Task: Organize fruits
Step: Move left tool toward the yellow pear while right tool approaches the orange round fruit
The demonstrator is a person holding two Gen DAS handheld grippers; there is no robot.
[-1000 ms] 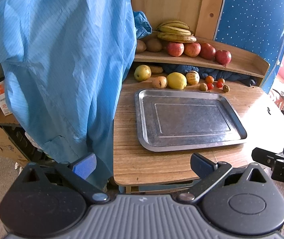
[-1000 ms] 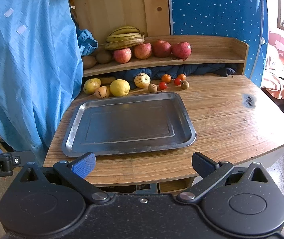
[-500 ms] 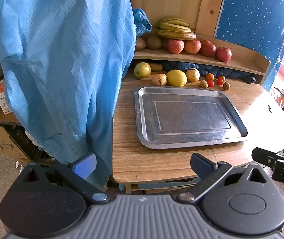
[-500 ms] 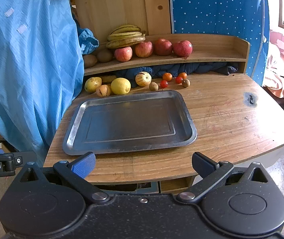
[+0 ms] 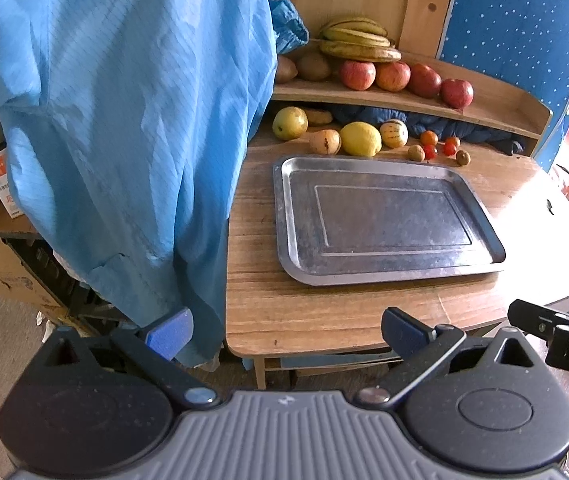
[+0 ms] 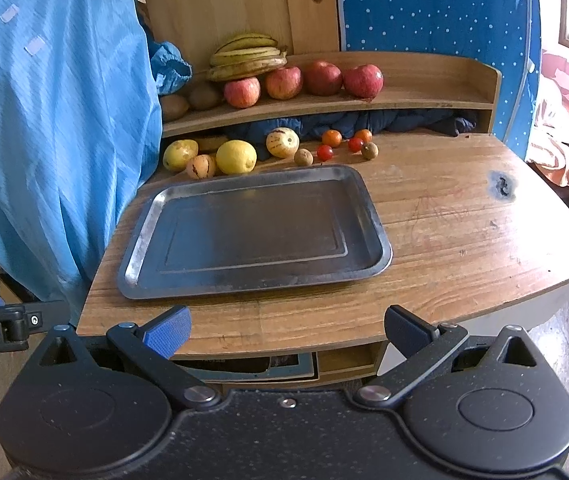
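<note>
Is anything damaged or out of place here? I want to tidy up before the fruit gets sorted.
One flaw: a dark, burn-like mark on the wooden table, right of the metal tray. The tray sits slightly askew to the table edge. The fruit looks intact, nothing spilled.

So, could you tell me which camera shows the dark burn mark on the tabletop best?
The right wrist view: the burn mark sits clear and large on the table. The left wrist view shows it only as a tiny speck near the edge.
</note>
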